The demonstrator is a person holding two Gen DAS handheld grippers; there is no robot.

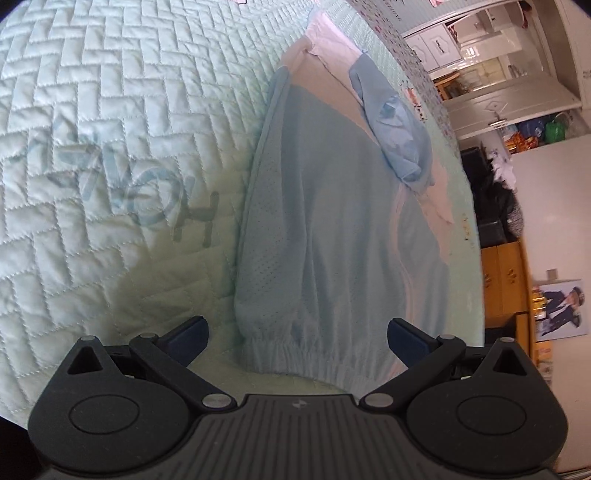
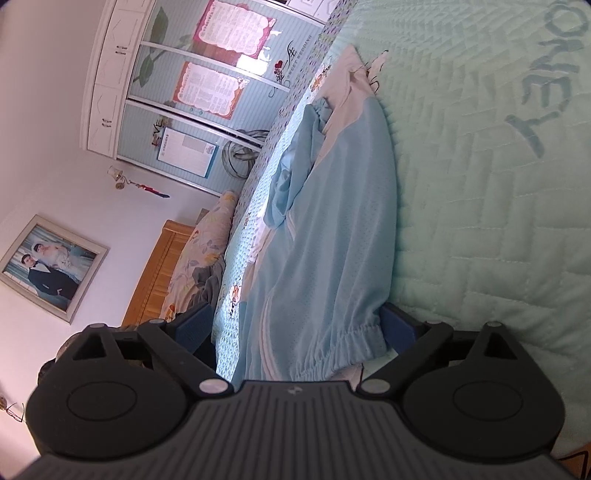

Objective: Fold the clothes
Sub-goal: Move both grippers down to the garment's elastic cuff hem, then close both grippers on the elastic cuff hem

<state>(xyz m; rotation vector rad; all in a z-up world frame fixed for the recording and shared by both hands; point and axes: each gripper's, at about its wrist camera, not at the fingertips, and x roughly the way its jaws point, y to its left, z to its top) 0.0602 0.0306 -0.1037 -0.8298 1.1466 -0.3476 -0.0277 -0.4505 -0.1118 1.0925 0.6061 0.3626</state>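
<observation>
Pale-blue mesh jacket (image 1: 332,229) lies flat on the mint quilted bedspread (image 1: 110,147), its long axis running away up the frame from both grippers. Its elastic hem sits between the wide-open left gripper (image 1: 297,334) and the equally wide right gripper (image 2: 299,325), neither gripping. Only the right view shows the hem's corner beside a pad.

— Any lettering on the quilted bedspread (image 2: 498,221)?
— Large grey-blue capitals woven in; "ONEY" readable in the right wrist view, lying sideways. Only "H" and "O" clear in the left wrist view, upside down, the rest faded.
— And on the wardrobe doors (image 2: 229,122)?
— A "LOVE" decal (image 2: 158,133), plus a brush-script sticker (image 2: 286,62) with small capitals under it, too small to read.
— The red-framed sheets (image 2: 234,27)?
— Dense print, not legible.
</observation>
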